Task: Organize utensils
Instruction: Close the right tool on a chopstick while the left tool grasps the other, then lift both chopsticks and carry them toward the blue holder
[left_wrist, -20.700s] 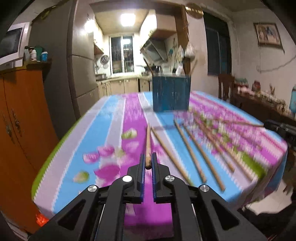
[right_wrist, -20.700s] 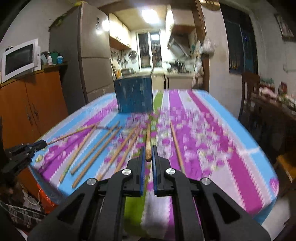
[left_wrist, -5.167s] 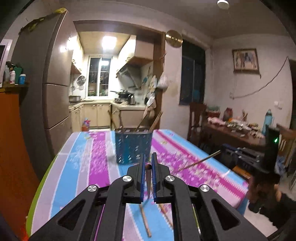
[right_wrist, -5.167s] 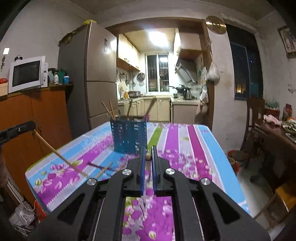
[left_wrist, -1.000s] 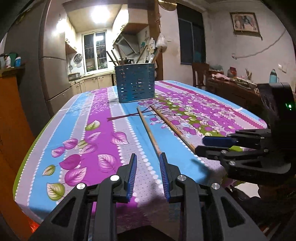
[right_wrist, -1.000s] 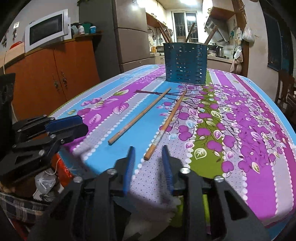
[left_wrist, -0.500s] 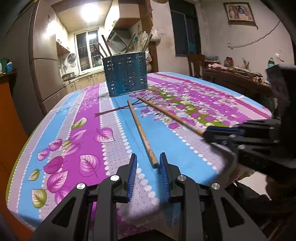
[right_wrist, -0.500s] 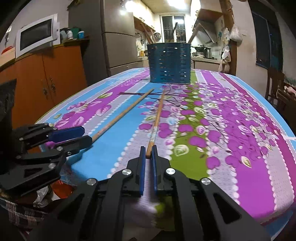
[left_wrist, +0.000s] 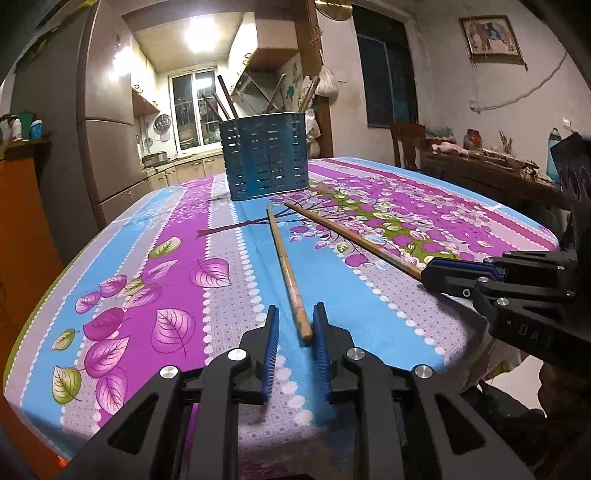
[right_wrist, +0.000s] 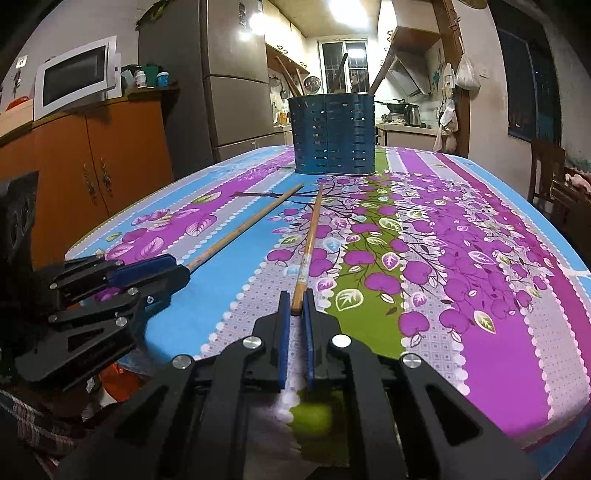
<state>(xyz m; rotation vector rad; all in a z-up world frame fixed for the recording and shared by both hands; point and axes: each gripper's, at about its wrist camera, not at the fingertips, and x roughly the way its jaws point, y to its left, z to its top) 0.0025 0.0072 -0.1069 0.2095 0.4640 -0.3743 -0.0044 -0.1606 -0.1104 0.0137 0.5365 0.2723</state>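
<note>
Two wooden chopsticks lie on the flowered tablecloth (left_wrist: 122, 273) in front of a blue slotted holder (left_wrist: 264, 155) that has several sticks standing in it. The near end of the left chopstick (left_wrist: 284, 266) sits between the jaws of my left gripper (left_wrist: 295, 314). Those jaws are closing, with a gap still showing on the left pad's side. My right gripper (right_wrist: 295, 301) is shut on the near end of the right chopstick (right_wrist: 312, 236). The right wrist view also shows the left gripper (right_wrist: 181, 271), the left chopstick (right_wrist: 243, 230) and the holder (right_wrist: 332, 134).
The table's near edge runs just under both grippers. An orange cabinet (right_wrist: 92, 162) with a microwave (right_wrist: 74, 83) stands to the left beside a tall fridge (right_wrist: 229, 81). A wooden chair (left_wrist: 406, 144) and a cluttered side table (left_wrist: 491, 166) stand to the right.
My right gripper has shut on the right chopstick's end. My left gripper has moved in and lower, so the left chopstick's end lies between its jaws, which have narrowed a little.
</note>
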